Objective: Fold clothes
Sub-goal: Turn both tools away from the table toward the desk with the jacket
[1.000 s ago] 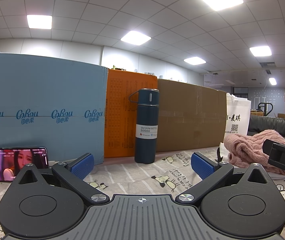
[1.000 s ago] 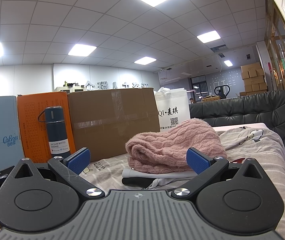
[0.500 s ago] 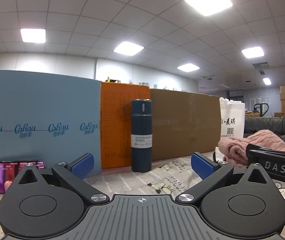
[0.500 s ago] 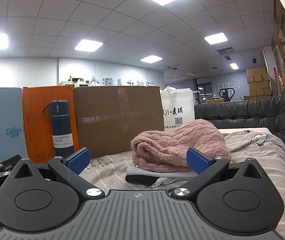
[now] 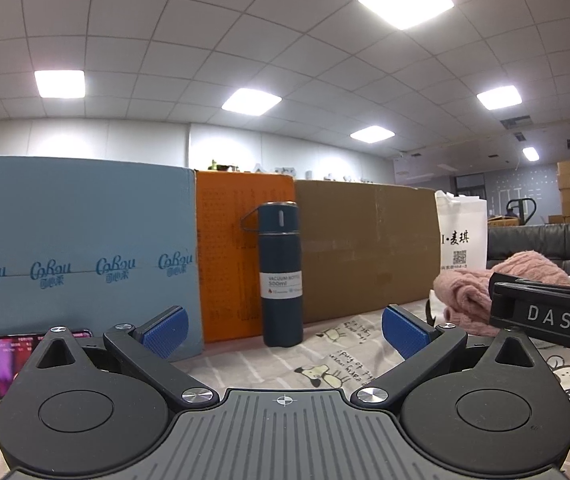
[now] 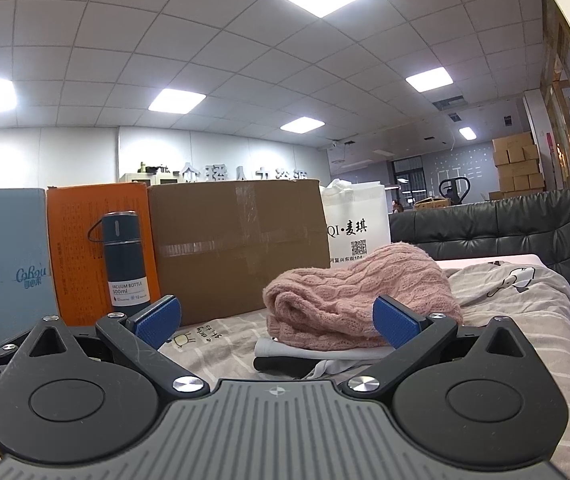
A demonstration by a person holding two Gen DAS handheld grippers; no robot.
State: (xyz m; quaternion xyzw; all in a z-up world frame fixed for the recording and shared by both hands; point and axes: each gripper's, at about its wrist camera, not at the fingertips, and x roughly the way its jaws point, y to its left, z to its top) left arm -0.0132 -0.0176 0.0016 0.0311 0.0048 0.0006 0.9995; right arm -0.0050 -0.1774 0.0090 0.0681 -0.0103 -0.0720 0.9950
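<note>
A pink knitted sweater (image 6: 359, 300) lies bunched on top of flat white (image 6: 317, 350) and dark garments (image 6: 281, 364), at about one o'clock from the right gripper (image 6: 275, 322), on a surface covered with a cartoon-print sheet (image 6: 221, 344). Both grippers hover low with jaws wide apart and empty, seemingly readied to reach for the pile. The left gripper (image 5: 283, 330) faces a blue bottle (image 5: 281, 276) at twelve o'clock, standing before a row of boxes (image 5: 365, 248), likely a backdrop; the sweater sits at its two o'clock.
</note>
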